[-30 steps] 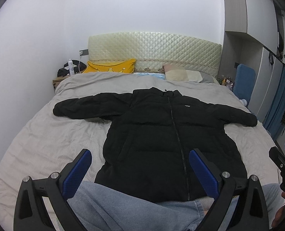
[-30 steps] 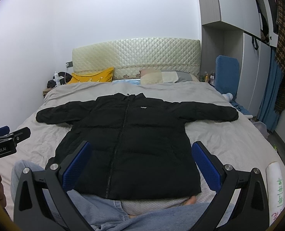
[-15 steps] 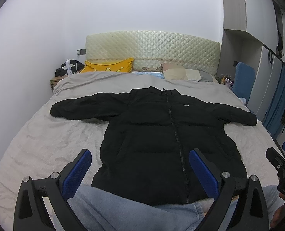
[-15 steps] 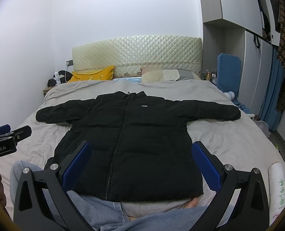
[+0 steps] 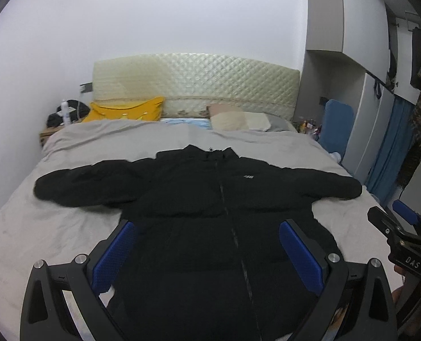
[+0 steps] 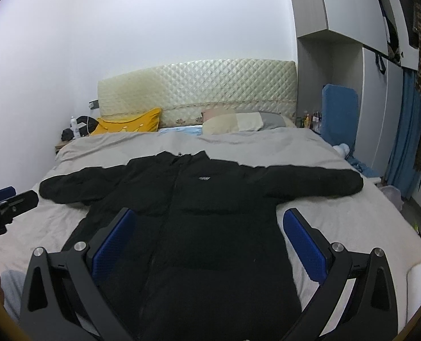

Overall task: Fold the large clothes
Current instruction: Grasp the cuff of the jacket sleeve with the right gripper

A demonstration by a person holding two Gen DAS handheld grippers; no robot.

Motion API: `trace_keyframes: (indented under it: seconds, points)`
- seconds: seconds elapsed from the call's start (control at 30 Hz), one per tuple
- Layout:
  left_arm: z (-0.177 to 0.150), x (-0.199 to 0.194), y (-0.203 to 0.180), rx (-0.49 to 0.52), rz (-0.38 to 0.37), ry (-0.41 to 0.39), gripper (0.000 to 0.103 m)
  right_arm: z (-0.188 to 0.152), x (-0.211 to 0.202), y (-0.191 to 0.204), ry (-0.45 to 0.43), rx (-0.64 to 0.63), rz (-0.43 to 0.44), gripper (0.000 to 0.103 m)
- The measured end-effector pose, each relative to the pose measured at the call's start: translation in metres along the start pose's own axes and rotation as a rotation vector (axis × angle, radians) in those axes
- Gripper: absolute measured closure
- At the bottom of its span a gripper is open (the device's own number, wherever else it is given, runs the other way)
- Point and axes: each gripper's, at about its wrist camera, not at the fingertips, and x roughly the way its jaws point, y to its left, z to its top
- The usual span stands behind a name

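Note:
A black puffer jacket (image 5: 210, 213) lies face up and zipped on the grey bed (image 5: 68, 227), both sleeves spread out to the sides. It also shows in the right wrist view (image 6: 199, 207). My left gripper (image 5: 207, 253) is open and empty, hovering above the jacket's lower body. My right gripper (image 6: 209, 244) is open and empty, above the jacket's lower right part. The right gripper shows at the right edge of the left wrist view (image 5: 404, 241); the left gripper shows at the left edge of the right wrist view (image 6: 2, 207).
A yellow pillow (image 5: 125, 110) and beige pillows (image 5: 239, 119) lie by the quilted headboard (image 5: 196, 85). A nightstand with a bottle (image 5: 65, 110) stands at the far left. A blue chair (image 5: 337, 128), wardrobe and blue curtain (image 5: 392, 153) are along the right.
Both grippers have moved forward over the jacket and tilted up; the jeans-clad legs at the bottom edge have mostly dropped out of view. Both stay open.

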Motion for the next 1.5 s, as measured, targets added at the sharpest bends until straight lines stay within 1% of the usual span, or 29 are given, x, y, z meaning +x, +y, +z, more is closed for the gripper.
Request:
trace_keyframes:
  seconds: [0.1,0.17,0.27,0.33,0.4,0.47,0.57,0.63,0.77,0.83,0.9,1.03,1.13,1.23,1.33,1.37,1.4,1.43,1.5]
  points:
    - [0.015,0.023,0.001,-0.008,-0.001,-0.004,0.001,0.008,0.018,-0.007,-0.017,-0.023,-0.044,0.0]
    - [0.024,0.037,0.003,-0.013,-0.02,-0.012,0.001,0.013,0.028,-0.015,-0.02,-0.021,-0.059,0.0]
    - [0.038,0.063,0.004,-0.02,-0.043,-0.016,0.001,0.019,0.046,-0.034,-0.004,0.029,-0.058,0.0]
    - [0.043,0.076,0.004,-0.012,-0.036,-0.029,0.001,0.02,0.055,-0.046,0.003,0.058,-0.058,0.0]
    - [0.041,0.087,0.0,0.019,-0.039,-0.035,0.001,0.023,0.066,-0.058,-0.005,0.065,-0.039,0.0]
    - [0.038,0.096,0.0,0.012,-0.06,-0.037,0.001,0.025,0.077,-0.068,-0.007,0.069,-0.046,0.0]
    - [0.028,0.11,0.003,-0.006,-0.042,-0.032,0.001,0.031,0.091,-0.082,-0.02,0.072,-0.068,0.0]
    - [0.024,0.121,0.006,-0.016,-0.048,-0.028,0.001,0.035,0.104,-0.093,-0.027,0.075,-0.074,0.0]
    - [0.016,0.138,0.017,-0.043,-0.041,-0.019,0.001,0.04,0.133,-0.12,-0.039,0.086,-0.115,0.0]
    - [0.012,0.148,0.021,-0.063,-0.019,-0.005,0.001,0.041,0.147,-0.135,-0.047,0.097,-0.167,0.0]
    - [0.01,0.153,0.024,-0.072,-0.003,0.013,0.001,0.042,0.158,-0.151,-0.055,0.117,-0.174,0.0]
    - [0.013,0.157,0.016,-0.064,0.056,0.051,0.001,0.042,0.189,-0.193,-0.033,0.183,-0.174,0.0]
    - [0.018,0.152,0.003,-0.065,0.073,0.065,0.001,0.036,0.212,-0.24,-0.015,0.224,-0.214,0.0]
    - [0.024,0.146,-0.01,-0.057,0.076,0.069,0.001,0.021,0.235,-0.288,0.028,0.287,-0.253,0.0]
    - [0.032,0.148,-0.026,-0.049,0.081,0.091,0.001,-0.008,0.261,-0.343,0.098,0.424,-0.266,0.001]
    - [0.035,0.151,-0.031,-0.048,0.076,0.103,0.001,-0.017,0.27,-0.361,0.114,0.471,-0.265,0.002]
    - [0.036,0.153,-0.035,-0.047,0.075,0.109,0.001,-0.027,0.278,-0.379,0.124,0.529,-0.257,0.002]
    - [0.038,0.156,-0.04,-0.046,0.081,0.118,0.001,-0.032,0.285,-0.389,0.13,0.57,-0.248,0.002]
    - [0.042,0.165,-0.048,-0.039,0.093,0.144,0.001,-0.048,0.303,-0.42,0.138,0.701,-0.229,0.004]
